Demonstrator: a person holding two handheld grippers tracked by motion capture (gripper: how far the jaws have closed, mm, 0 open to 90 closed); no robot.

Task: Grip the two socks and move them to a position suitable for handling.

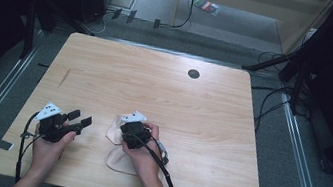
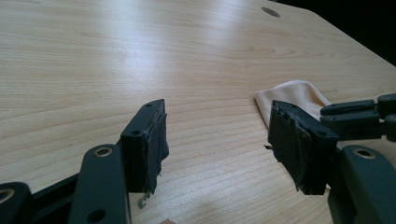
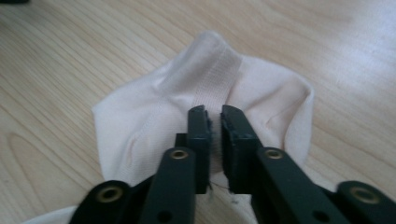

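Nearest the lens: the right gripper (image 3: 214, 122), jaws drawn almost together on a raised fold of the cream cloth (image 3: 154, 116) — a ribbed band of the fabric runs up from between the pads and away from the gripper. The pinch looks real, though a thin gap shows between the jaw tips.

Cloth lies bunched at the near edge of the wooden table (image 1: 156, 82), directly under and ahead of the right gripper (image 1: 129, 133), some of it trailing back under the person's right hand (image 1: 145, 153). In the high view its long axis seems to run from the gripper back toward the person.

Left gripper (image 1: 80, 119) — jaws spread wide, nothing between them, hovering low over bare wood. From its own camera the cloth (image 2: 292, 93) sits ahead and off to the side of its far jaw, near but not touching, with the right gripper's arms just beyond.

Judgement: the right hand is the nearer one and already has the cloth; the left would have to travel sideways toward it to take a second corner.

No containers on the table. A dark round hole (image 1: 193, 73) marks the far side.
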